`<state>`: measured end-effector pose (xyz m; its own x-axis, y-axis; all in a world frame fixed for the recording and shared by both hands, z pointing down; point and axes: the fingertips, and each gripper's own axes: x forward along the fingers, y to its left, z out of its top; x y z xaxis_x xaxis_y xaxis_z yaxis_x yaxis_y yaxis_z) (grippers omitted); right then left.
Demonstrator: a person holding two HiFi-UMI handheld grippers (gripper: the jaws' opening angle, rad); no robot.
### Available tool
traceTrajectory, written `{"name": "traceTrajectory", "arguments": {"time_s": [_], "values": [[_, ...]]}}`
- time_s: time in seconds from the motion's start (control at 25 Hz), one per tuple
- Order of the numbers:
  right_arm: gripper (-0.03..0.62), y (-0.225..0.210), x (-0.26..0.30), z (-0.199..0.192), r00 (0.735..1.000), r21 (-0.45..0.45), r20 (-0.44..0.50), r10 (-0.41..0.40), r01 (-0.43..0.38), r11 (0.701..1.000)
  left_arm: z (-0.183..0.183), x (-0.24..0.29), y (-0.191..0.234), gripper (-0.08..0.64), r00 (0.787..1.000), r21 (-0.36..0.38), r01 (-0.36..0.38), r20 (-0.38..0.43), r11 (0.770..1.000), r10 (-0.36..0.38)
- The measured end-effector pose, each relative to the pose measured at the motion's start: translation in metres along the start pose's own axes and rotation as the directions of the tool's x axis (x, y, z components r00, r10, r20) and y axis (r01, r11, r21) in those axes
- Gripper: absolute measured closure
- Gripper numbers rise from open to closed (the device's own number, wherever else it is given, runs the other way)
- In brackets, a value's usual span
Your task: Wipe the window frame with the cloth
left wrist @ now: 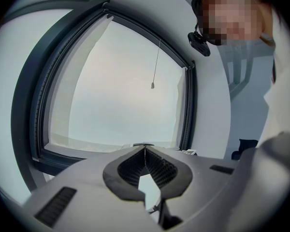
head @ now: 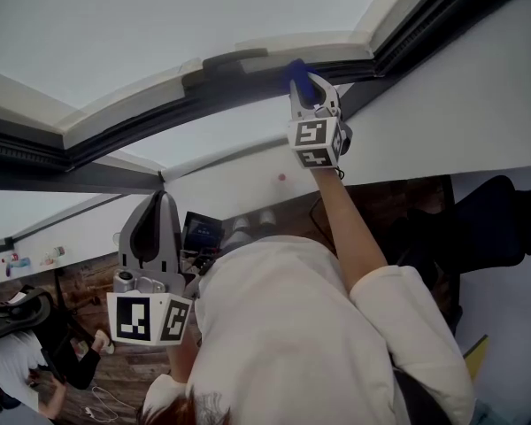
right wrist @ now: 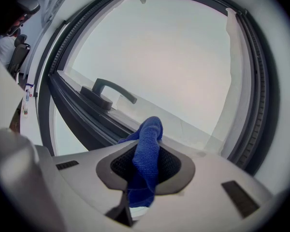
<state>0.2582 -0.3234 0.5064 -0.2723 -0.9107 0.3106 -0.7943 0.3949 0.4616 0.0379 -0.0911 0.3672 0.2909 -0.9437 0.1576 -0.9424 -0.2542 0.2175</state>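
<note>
Clamping the blue cloth [right wrist: 152,129], the right gripper [right wrist: 146,151] is holding it at the dark window frame [head: 150,122], upper centre. The left gripper [left wrist: 145,149] is hanging closed, empty. Dragging across the window handle [right wrist: 113,88] could be snagging the cloth loose. Pale glass [right wrist: 174,57] is filling the sash; wooden office floor [head: 133,372] is showing below.

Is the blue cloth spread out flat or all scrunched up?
Scrunched up: the blue woven cloth is bunched narrow, pinched between the fingers of the right gripper.

Office: monitor [head: 202,232], desk chair [head: 18,312]
</note>
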Motion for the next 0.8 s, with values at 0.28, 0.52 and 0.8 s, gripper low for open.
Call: {"name": "traceTrajectory", "arguments": {"time_s": [0.28,0.52,0.8], "values": [[0.52,0.015,0.001,0.008,1.0,0.007,-0.012,0.008,-0.007,1.0,0.008,-0.004,0.017,0.551,1.0,0.002,0.003,-0.008,1.0,-0.003],[0.52,0.029,0.001,0.015,1.0,0.005,-0.011,0.022,-0.022,1.0,0.012,-0.007,0.024,0.551,1.0,0.003,0.0,-0.01,1.0,0.0],[0.52,0.037,0.002,0.02,1.0,-0.007,-0.012,0.025,-0.025,1.0,0.009,-0.014,0.031,0.551,1.0,-0.005,0.001,-0.013,1.0,-0.001]]}}
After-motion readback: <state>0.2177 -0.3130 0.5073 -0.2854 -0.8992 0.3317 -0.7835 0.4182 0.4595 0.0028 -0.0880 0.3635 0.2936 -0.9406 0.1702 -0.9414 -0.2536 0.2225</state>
